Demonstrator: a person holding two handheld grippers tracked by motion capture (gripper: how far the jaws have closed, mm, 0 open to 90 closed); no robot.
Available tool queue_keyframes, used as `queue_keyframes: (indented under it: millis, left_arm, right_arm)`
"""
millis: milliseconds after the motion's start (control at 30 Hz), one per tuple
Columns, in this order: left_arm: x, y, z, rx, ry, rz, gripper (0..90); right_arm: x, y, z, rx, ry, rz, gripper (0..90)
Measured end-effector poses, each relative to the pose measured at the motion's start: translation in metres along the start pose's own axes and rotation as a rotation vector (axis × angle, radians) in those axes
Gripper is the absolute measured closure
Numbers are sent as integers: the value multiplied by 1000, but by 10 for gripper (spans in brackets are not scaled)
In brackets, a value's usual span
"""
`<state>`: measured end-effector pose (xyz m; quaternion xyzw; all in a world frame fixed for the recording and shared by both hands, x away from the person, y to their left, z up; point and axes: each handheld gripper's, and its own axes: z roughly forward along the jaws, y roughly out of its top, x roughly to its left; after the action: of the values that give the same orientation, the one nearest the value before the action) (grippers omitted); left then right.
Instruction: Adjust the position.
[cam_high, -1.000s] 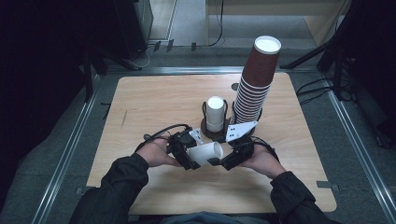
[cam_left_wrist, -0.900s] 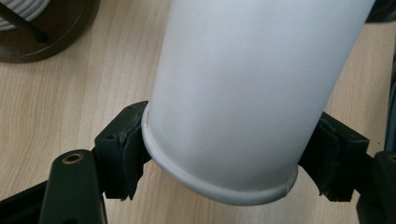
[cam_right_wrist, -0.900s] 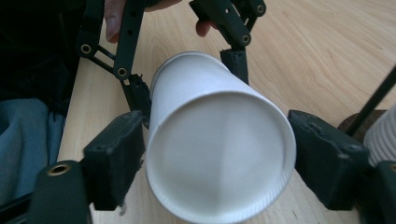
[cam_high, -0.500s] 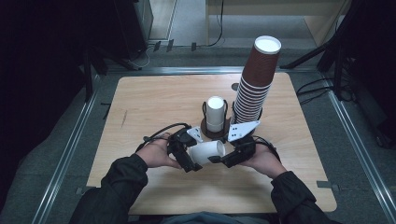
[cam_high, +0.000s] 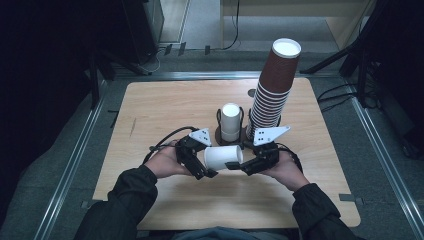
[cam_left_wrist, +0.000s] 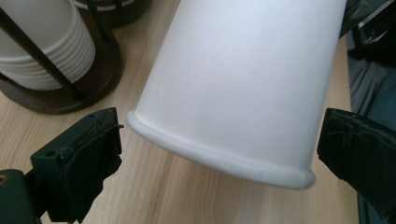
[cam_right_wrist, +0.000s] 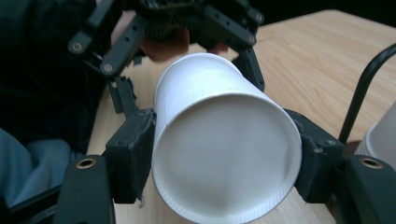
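A white paper cup (cam_high: 222, 156) lies on its side in the air just above the wooden table (cam_high: 165, 110), between my two grippers. My right gripper (cam_high: 239, 159) is shut on its base end. In the right gripper view both pads press the cup (cam_right_wrist: 205, 88) at the sides, with its closed bottom towards the camera; these jaws (cam_right_wrist: 224, 158) have just been closing. My left gripper (cam_high: 205, 162) is open, and its jaws have just been opening. In the left gripper view they (cam_left_wrist: 219, 140) stand wide on either side of the cup's rim (cam_left_wrist: 243, 84) without touching it.
A short stack of white cups (cam_high: 230, 122) sits in a black wire holder just behind the grippers, seen close by in the left gripper view (cam_left_wrist: 42, 51). A tall leaning stack of brown cups (cam_high: 272, 90) stands to its right. Dark floor and cables surround the table.
The left gripper's jaws have spread away from the cup's rim end, and the right gripper's have closed on its base end. Both hands have barely moved.
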<state>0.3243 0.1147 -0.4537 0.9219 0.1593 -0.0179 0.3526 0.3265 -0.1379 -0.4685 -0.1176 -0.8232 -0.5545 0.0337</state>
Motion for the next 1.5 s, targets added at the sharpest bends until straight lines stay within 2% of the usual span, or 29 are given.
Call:
queue_keyframes:
  millis: [67,133,267,333,533,833,933,967,1167,1200,1267,1333,1433,1500]
  left_arm:
    - [1,0,0,-36,-27,-23,6]
    - [0,0,2,-45,-33,-16,6]
    - [0,1,2,-76,-50,-30,7]
    - [0,1,1,-92,-50,-31,69]
    - [2,0,-3,-127,-70,-39,155]
    - [4,0,-3,-134,-88,-35,211]
    - [4,1,-5,-132,-82,-35,211]
    - [5,0,-7,-137,-77,-40,211]
    - [9,-2,-16,-119,-68,-45,211]
    - [10,-3,-17,-109,-68,-45,211]
    - [11,-3,-18,-66,-46,-49,211]
    - [11,-2,-18,-37,-25,-47,210]
    - [11,-1,-19,9,-5,-33,210]
    - [10,-1,-17,55,26,-23,210]
  right_arm:
    - [0,1,-2,-37,15,19,318]
    - [0,2,-2,-68,30,33,318]
    - [0,2,0,-88,48,47,317]
    - [-1,1,1,-95,55,63,317]
    - [-1,1,3,-99,63,66,319]
    - [-1,2,0,-103,62,62,332]
    - [-1,2,0,-95,56,62,302]
    - [0,3,0,-88,49,64,245]
    - [0,3,-1,-28,12,44,217]
    - [0,2,-1,-1,0,34,216]
    - [1,-1,3,63,-24,7,216]
    - [1,-2,5,98,-35,4,217]
    - [1,-4,8,127,-55,-10,219]
    - [1,-5,9,147,-63,-21,219]
